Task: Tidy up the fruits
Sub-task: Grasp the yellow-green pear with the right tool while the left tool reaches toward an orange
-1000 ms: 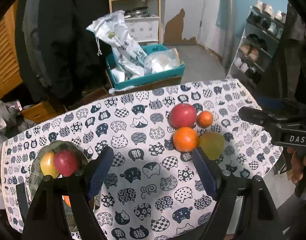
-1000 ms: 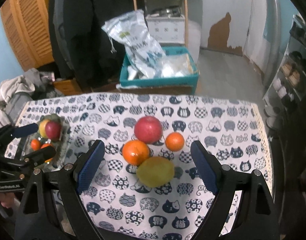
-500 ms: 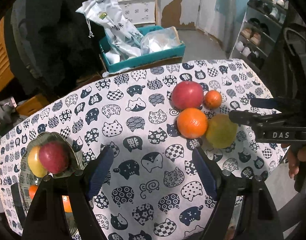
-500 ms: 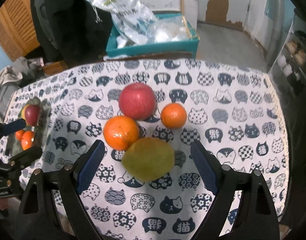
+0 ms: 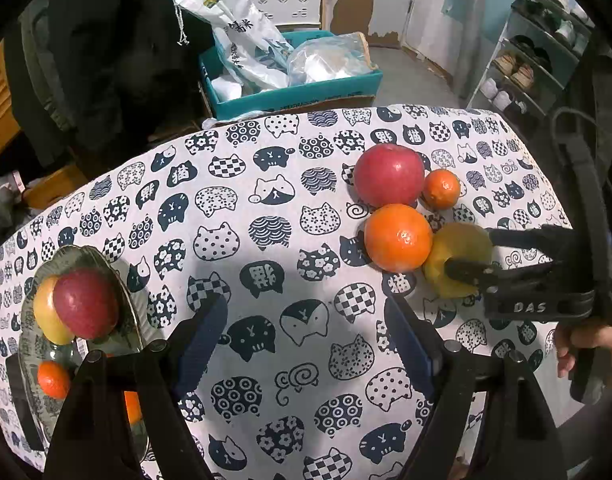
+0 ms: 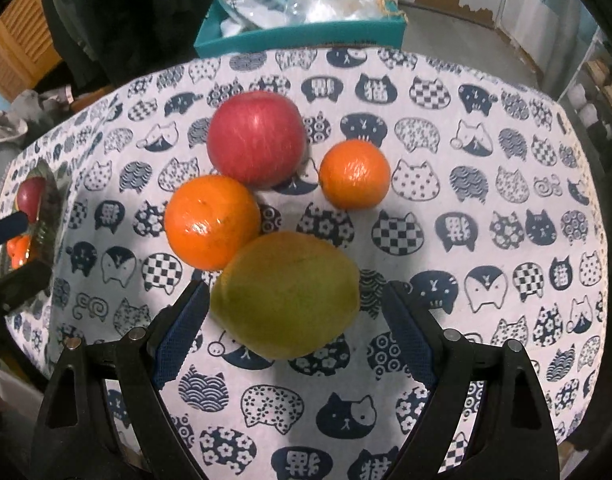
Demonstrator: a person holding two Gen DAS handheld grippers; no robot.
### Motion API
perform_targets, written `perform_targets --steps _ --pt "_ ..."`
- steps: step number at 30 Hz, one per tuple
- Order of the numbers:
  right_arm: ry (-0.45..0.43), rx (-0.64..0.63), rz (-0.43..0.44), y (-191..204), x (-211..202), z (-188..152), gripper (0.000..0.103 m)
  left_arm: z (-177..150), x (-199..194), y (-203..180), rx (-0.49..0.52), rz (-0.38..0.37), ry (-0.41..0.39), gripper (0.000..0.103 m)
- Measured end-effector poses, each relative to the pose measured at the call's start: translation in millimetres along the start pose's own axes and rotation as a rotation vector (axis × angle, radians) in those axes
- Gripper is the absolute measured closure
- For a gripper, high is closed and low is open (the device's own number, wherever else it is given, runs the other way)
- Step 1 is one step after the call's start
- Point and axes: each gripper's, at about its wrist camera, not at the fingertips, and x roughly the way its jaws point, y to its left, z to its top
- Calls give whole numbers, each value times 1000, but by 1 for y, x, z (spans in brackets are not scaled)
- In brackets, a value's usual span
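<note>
Tablecloth (image 6: 486, 152) bears mango (image 6: 286, 294), long axis crosswise.

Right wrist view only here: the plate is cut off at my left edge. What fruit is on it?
Observer: The plate holds a red apple, with a yellowish apple tucked beside it.
Operator: Any oranges?
Observer: One small orange is in clear sight; a second orange patch is mostly hidden behind the left gripper's finger.
Operator: Is the left gripper carrying anything?
Observer: No. The left gripper is open over bare cloth.
</note>
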Motion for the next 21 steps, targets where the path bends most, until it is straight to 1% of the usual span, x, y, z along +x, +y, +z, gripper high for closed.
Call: perform_targets --steps 3,13,17,18,21 --pt "11 0 22 1 8 1 16 1 1 -1 1 -3 1 21" --pt "62 4 52 5 36 1 15 5 10 -2 -6 -12 23 21" --pt "54 3 63 4 36 -1 16 9 15 -4 -21 -30 30 21" --pt "49 -1 63 4 36 -1 16 10 16 -6 -24 -37 32 21" --pt "32 -12 25 -4 28 -6 16 16 21 -11 -29 -50 33 21"
